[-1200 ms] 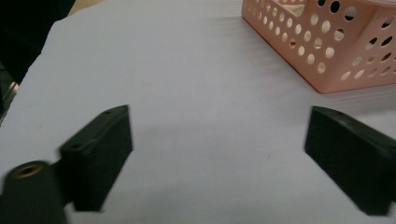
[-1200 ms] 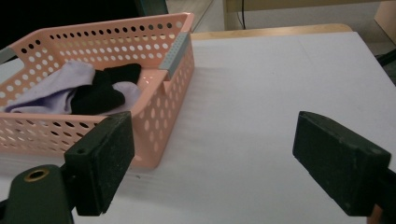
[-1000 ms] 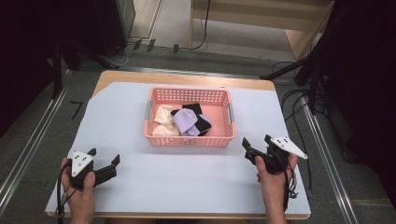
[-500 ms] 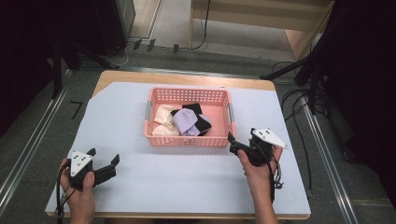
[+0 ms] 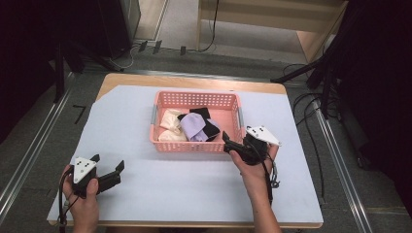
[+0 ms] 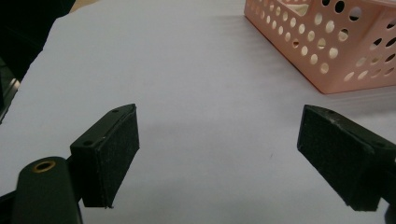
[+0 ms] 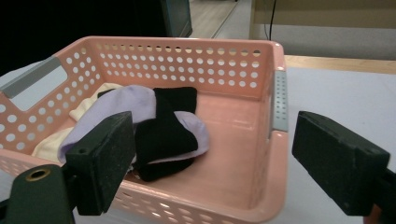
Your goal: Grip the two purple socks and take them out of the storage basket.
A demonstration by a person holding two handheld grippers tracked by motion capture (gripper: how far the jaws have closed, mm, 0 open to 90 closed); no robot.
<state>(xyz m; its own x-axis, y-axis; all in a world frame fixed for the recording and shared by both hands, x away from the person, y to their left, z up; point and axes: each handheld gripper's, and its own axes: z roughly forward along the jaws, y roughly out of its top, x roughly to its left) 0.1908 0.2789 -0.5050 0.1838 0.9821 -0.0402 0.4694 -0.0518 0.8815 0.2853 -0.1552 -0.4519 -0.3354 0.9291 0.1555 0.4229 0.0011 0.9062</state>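
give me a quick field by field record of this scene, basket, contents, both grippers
container: pink perforated plastic basket, on the table's white sheet
contents: black folded cloth lying over a lilac cloth, cream cloth at the left
right gripper: open, at the basket's near right corner, aimed at the cloths
left gripper: open, low over the bare sheet at the near left, apart from the basket
held: nothing in either gripper

Basket (image 5: pixel 196 98) mid-table (image 5: pixel 145 204), socks (image 5: pixel 193 125) inside, right tool (image 5: pixel 232 144) beside it
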